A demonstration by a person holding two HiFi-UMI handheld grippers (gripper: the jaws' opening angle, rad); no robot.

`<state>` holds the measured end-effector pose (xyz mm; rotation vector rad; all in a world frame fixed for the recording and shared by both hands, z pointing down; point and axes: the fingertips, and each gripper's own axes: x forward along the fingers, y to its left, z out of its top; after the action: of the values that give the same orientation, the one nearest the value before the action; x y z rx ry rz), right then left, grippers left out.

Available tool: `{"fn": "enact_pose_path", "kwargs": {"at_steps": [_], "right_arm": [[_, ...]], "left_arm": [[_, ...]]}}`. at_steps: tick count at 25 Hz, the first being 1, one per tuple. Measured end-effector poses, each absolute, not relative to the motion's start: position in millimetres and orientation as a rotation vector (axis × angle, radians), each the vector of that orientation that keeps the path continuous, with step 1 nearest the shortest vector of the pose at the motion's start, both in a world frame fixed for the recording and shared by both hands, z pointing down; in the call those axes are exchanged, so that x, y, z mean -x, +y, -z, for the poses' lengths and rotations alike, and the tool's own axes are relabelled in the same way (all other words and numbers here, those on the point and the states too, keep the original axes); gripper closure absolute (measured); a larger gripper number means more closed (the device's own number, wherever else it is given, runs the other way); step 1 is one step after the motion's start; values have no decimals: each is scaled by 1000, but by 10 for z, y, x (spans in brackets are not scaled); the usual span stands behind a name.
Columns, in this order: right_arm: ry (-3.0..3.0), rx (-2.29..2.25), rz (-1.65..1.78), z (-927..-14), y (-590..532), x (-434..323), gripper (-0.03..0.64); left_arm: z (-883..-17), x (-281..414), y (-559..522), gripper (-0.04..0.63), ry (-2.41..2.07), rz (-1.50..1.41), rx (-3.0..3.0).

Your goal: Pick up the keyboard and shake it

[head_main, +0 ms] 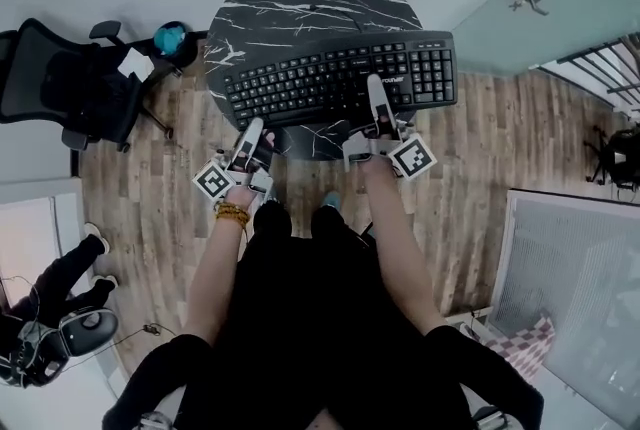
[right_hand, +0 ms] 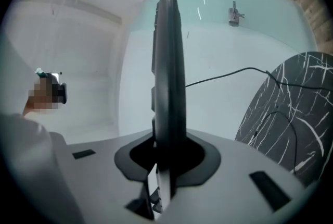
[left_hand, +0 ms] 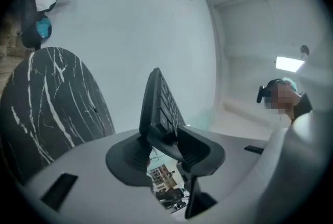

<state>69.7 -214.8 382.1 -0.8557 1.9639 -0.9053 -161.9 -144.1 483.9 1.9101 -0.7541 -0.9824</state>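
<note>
Reaching forward with left forearm and right forearm side by side, both bare. Clamping through the right gripper, keyboard edge-on between its fingers, pads tight on both faces. Pinching through the left gripper at a wider spread, keyboard corner slanted between its fingers.

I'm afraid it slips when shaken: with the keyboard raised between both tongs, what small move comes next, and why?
Probably close the left tongs firmly before shaking. The keyboard stands edge-on, clamped in the right tongs, but sits skewed in the left ones with a gap showing beside it, so that grip looks loose.
</note>
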Motion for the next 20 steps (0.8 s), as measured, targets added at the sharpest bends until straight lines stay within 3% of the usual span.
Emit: {"fn": "enact_pose_path", "kwargs": {"at_steps": [7, 20], "right_arm": [[2136, 906, 800, -3512, -2206, -618, 537], [2160, 1067, 684, -3354, -2275, -928, 537]], "left_arm": [[-5152, 1416, -1366, 402, -731, 781, -1854], [-5174, 1771, -1455, 403, -1107, 494, -2081]]}}
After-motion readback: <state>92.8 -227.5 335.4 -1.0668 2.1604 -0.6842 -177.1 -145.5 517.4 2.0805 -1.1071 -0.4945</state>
